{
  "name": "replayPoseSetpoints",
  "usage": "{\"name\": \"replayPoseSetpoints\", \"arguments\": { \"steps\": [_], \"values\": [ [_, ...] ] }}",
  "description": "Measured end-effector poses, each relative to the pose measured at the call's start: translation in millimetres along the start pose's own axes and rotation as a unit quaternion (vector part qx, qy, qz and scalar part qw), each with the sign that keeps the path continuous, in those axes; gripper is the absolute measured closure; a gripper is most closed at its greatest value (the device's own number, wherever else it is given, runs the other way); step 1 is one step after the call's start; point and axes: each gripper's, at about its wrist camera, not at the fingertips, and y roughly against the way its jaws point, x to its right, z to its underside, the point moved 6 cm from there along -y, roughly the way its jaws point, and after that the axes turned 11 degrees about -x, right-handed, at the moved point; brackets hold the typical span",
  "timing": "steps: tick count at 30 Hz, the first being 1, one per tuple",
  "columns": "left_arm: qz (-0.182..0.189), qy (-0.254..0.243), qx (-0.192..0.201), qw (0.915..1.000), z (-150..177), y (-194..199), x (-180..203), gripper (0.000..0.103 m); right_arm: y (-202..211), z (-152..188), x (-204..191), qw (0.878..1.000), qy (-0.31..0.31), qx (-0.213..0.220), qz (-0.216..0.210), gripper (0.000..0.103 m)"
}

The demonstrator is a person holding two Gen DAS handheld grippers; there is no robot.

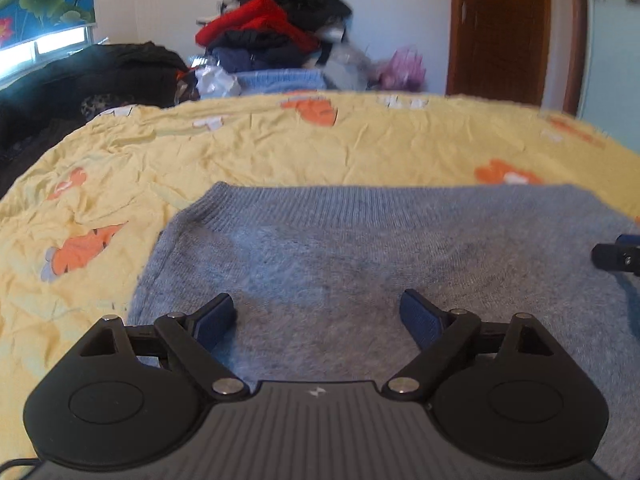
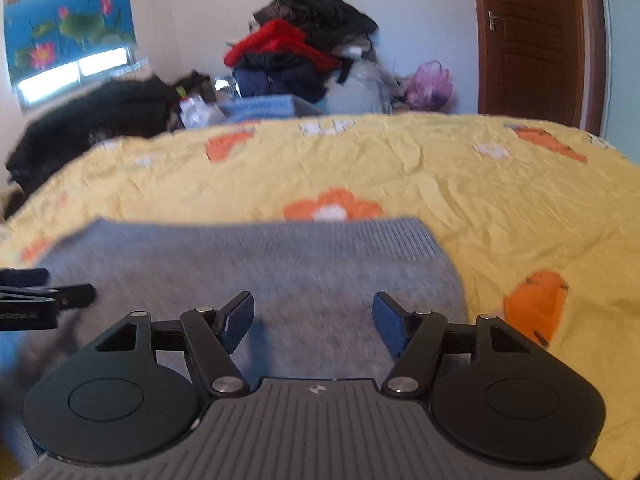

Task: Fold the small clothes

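Left wrist: grey knit [image 1: 360,264] lying flat with one fold seemingly done; both grippers [image 1: 316,320] [image 2: 313,320] hovering, fingers apart, nothing held.

grey knit garment [image 1: 360,256] — flat, spread | on yellow bedsheet [image 1: 248,152]

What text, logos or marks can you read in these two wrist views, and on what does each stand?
Small white emblem, no letters: on the left gripper body, near its front edge.
Same emblem: on the right gripper body.
White lettering on the left gripper where it shows at the left edge of the right wrist view: too blurred to read.
No readable text on the grey sweater, yellow bedsheet or door.
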Motion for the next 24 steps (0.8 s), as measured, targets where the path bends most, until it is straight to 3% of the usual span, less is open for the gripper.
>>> {"name": "replayPoseSetpoints", "arguments": {
  "steps": [4,10,12,14,20,24],
  "values": [
    [0.017,0.013,-0.012,0.9997,-1.9,-5.6,-12.7,0.004,1.4,3.4,6.7,1.0,0.012,0.009,-0.006,0.037],
    [-0.018,0.004,-0.024,0.9995,-2.8,4.1,-6.0,0.003,16.7,-5.0,-0.4,1.0,-0.001,0.007,0.022,0.035],
    [-0.016,0.012,-0.03,0.9993,0.5,9.3,-5.4,0.003,39.9,-5.1,-9.4,0.999,-0.018,0.032,-0.007,0.033],
    [-0.015,0.02,-0.027,0.9993,5.4,8.5,-6.2,0.003,52.3,-3.8,-23.5,0.999,-0.012,0.042,-0.025,0.024],
    [-0.008,0.029,-0.013,0.9995,9.2,6.3,-9.1,0.001,29.6,0.9,-69.2,0.998,0.039,-0.002,-0.045,0.023],
    [-0.002,0.031,-0.012,0.9994,9.1,5.7,-10.3,0.001,-0.8,9.8,-64.8,0.998,0.042,-0.04,-0.027,0.019]
  ]
}}
